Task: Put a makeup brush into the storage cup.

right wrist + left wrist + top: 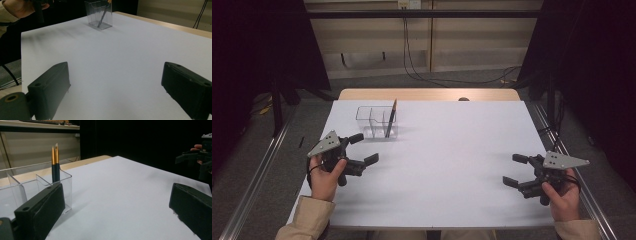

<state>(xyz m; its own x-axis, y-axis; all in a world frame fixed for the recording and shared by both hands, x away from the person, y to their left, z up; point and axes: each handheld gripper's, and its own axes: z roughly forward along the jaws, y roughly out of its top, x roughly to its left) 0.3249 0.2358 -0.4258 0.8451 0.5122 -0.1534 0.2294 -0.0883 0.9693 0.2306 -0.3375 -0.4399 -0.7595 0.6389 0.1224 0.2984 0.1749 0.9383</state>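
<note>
- A white rectangular tabletop (452,165) on a pale wooden table, whose bare wood (427,94) shows along the far edge.
- Grey carpeted floor (377,79) beyond that edge.
- A beige panelled wall (472,40) behind, with black cables (412,60) hanging down to the floor.
- Black curtains (257,45) at both sides.
- Metal rails (257,175) flanking the table.

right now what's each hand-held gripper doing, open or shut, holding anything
Left hand-held gripper: open, holding nothing, beside the clear organizer.
Right hand-held gripper: open, holding nothing, over the white table.
</note>
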